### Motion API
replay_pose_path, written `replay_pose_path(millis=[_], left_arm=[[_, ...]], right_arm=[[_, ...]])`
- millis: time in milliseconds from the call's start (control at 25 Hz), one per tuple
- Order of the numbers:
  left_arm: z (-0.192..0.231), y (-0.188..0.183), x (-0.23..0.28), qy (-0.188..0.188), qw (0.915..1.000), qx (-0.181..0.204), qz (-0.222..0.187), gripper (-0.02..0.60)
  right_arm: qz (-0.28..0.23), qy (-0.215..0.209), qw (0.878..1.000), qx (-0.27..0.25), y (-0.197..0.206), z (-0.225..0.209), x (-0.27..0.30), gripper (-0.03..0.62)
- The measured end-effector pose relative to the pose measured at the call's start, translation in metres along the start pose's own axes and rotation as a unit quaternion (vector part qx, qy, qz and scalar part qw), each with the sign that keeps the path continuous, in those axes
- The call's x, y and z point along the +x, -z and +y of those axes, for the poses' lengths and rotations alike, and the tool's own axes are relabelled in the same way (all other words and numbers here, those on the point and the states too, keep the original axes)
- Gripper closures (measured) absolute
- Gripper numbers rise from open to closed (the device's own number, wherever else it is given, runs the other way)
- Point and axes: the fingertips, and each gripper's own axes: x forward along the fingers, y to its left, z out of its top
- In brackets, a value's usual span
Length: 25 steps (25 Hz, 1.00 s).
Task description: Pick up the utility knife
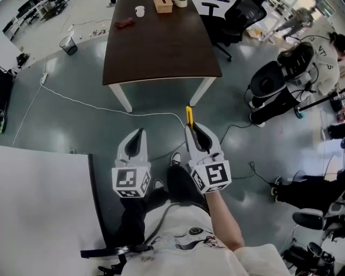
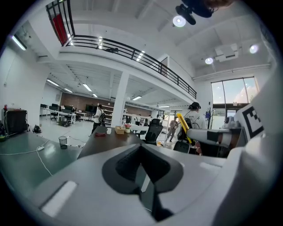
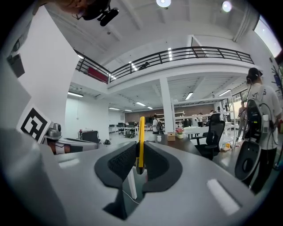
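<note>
A yellow utility knife [image 1: 189,116] sticks forward out of my right gripper [image 1: 190,130], which is shut on it and held in the air above the floor. In the right gripper view the knife [image 3: 141,140] stands upright between the dark pads [image 3: 121,162]. My left gripper [image 1: 141,132] hangs beside it on the left, shut with nothing in it. The left gripper view shows its own jaws [image 2: 142,154] closed to a point, and the yellow knife [image 2: 182,126] off to the right.
A dark brown table [image 1: 161,48] on white legs stands ahead, with small items at its far end. A white cable [image 1: 102,108] runs across the grey floor. A white surface [image 1: 43,205] lies at my left. Office chairs [image 1: 242,16] and a person [image 1: 323,59] are at the right.
</note>
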Motion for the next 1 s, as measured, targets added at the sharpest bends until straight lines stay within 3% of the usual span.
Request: replay_pose_path(millis=[320, 600, 1000], left_arm=[[-0.014, -0.022, -0.032, -0.006, 0.9993, 0.02, -0.033, 0.583], [-0.027, -0.051, -0.022, -0.006, 0.997, 0.041, -0.065, 0.583], [-0.039, -0.068, -0.015, 0.001, 0.9955, 0.058, -0.075, 0.583]], right_arm=[[-0.024, -0.009, 1.0, -0.013, -0.013, 0.026, -0.031, 0.543], [-0.054, -0.008, 0.998, -0.021, -0.033, 0.016, -0.032, 0.543], [-0.056, -0.006, 0.998, -0.015, -0.04, 0.008, -0.034, 0.543]])
